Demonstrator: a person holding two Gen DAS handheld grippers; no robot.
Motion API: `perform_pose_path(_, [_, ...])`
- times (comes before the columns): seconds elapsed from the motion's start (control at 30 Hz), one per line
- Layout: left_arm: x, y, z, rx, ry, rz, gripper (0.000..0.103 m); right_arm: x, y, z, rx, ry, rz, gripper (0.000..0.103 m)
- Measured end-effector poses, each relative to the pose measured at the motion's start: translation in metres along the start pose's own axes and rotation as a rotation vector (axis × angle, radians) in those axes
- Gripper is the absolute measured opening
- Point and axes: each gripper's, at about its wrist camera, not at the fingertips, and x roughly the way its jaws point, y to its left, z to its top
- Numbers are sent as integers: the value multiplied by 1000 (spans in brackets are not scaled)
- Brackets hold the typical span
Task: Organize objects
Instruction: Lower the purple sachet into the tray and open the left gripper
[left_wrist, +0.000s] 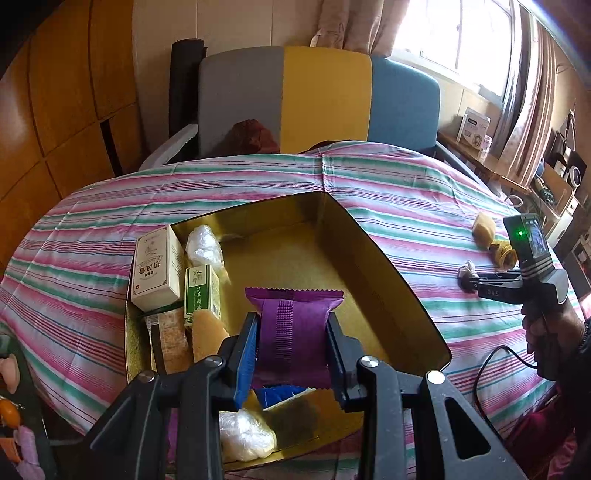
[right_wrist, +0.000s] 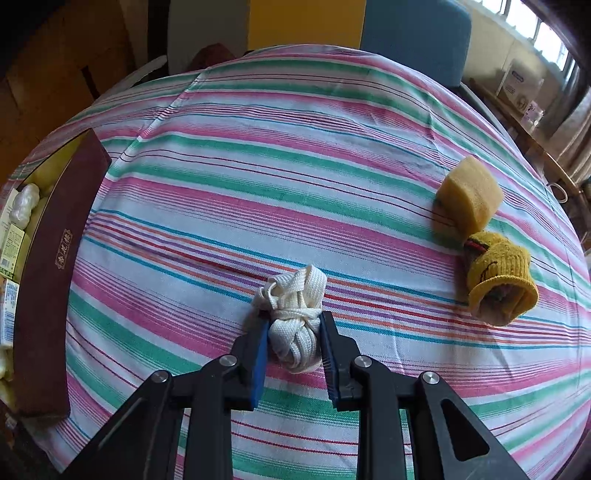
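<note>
My left gripper (left_wrist: 291, 321) is shut on a purple snack packet (left_wrist: 293, 325) and holds it over the open gold-lined box (left_wrist: 391, 266). In the box lie a white carton (left_wrist: 157, 267), a green carton (left_wrist: 202, 295), two white plastic bundles (left_wrist: 204, 246), a yellow sponge (left_wrist: 208, 332) and a blue packet (left_wrist: 282, 394). My right gripper (right_wrist: 293, 325) is closed around a bundle of white cord (right_wrist: 293, 317) on the striped cloth; the bundle also shows in the left wrist view (left_wrist: 468, 271). A yellow sponge (right_wrist: 467, 195) and a rolled yellow sock (right_wrist: 498, 280) lie to its right.
The box's maroon outer wall (right_wrist: 55, 266) stands at the left of the right wrist view. A chair with a grey, yellow and blue back (left_wrist: 317, 99) stands behind the table. A shelf with boxes (left_wrist: 476, 129) is at the far right. The striped cloth (right_wrist: 295, 166) covers the table.
</note>
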Motion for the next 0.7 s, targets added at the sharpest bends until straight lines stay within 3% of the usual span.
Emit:
perform_pose_path(0.4, [6, -12, 3, 44, 31, 2, 34, 6, 2, 4, -25, 5, -13, 26])
perform_pose_path(0.57, [19, -6, 11, 12, 79, -36, 34, 8, 2, 6, -32, 8, -16, 26])
perform_pose_path(0.7, [38, 14, 24, -99, 159, -142, 34, 8, 2, 6, -34, 8, -17, 26])
